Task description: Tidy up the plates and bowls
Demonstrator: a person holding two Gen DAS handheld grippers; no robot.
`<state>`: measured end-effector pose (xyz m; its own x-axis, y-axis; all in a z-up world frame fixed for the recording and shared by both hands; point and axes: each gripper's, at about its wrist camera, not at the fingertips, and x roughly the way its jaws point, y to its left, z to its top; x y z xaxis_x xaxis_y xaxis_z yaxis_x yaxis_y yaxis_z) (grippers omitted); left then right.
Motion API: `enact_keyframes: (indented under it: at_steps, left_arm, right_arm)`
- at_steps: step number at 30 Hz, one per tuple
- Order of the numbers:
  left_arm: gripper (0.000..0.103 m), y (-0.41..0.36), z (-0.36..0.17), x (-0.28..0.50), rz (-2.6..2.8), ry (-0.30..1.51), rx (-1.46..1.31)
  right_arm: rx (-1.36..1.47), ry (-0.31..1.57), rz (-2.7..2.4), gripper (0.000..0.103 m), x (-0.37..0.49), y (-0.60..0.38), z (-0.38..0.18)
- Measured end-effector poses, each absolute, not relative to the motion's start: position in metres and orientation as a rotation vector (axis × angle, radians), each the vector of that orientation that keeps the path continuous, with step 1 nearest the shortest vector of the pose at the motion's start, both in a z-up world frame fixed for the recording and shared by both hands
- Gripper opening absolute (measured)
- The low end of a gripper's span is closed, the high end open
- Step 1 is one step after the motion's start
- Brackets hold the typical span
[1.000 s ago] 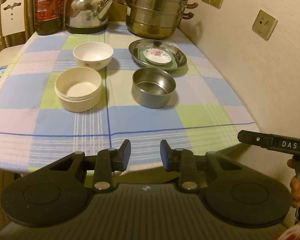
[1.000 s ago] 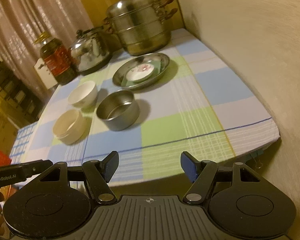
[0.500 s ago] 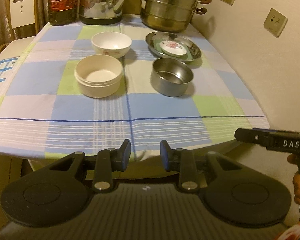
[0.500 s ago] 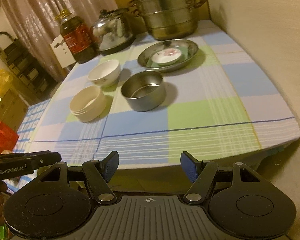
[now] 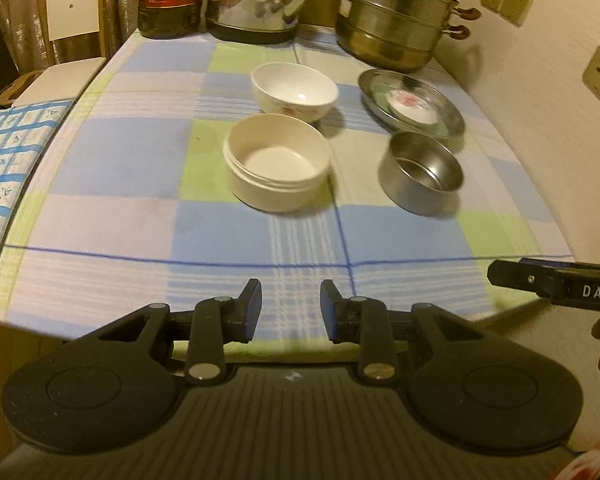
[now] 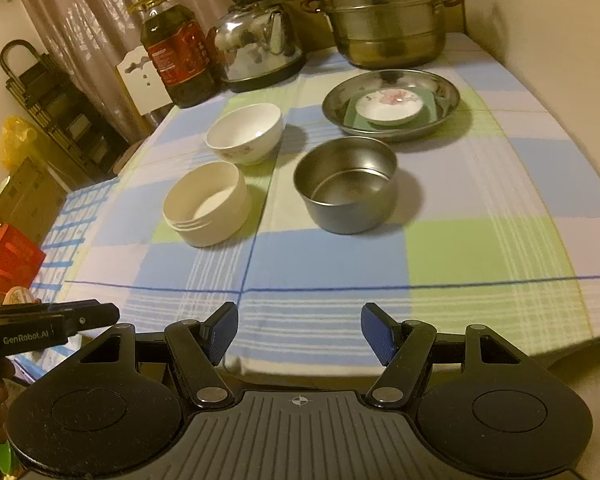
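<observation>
On the checked tablecloth stand a white china bowl (image 5: 295,91) (image 6: 244,133), a cream plastic bowl (image 5: 278,162) (image 6: 206,209) in front of it, and a steel bowl (image 5: 421,172) (image 6: 347,183) to their right. Behind the steel bowl a steel plate (image 5: 448,110) (image 6: 332,106) holds a green square plate (image 6: 354,122) with a small flowered dish (image 5: 411,104) (image 6: 390,106) on top. My left gripper (image 5: 291,311) is open and empty above the table's front edge. My right gripper (image 6: 299,332) is open wider, empty, also at the front edge.
At the back stand an oil bottle (image 6: 178,56), a steel kettle (image 6: 260,46) and a stacked steamer pot (image 6: 384,12). A wall (image 5: 540,92) runs along the table's right side. A white chair (image 5: 72,4) and a second cloth-covered surface (image 5: 8,148) are at the left.
Both grippers have moved forward and closer to the table, so the bowls look larger. The left view has shifted left. Nothing on the table has moved; both grippers stay open.
</observation>
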<state>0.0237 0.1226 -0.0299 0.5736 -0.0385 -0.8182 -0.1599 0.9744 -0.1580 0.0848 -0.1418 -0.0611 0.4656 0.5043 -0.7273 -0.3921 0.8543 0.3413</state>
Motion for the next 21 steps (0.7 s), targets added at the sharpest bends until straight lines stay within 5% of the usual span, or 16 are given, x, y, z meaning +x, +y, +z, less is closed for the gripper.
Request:
enact_keyframes:
  at_steps: [21]
  left_arm:
    - [0.028, 0.188, -0.043, 0.095, 0.054, 0.972, -0.229]
  right_arm:
    - [0.129, 0.970, 0.569, 0.068, 0.146, -0.056, -0.074]
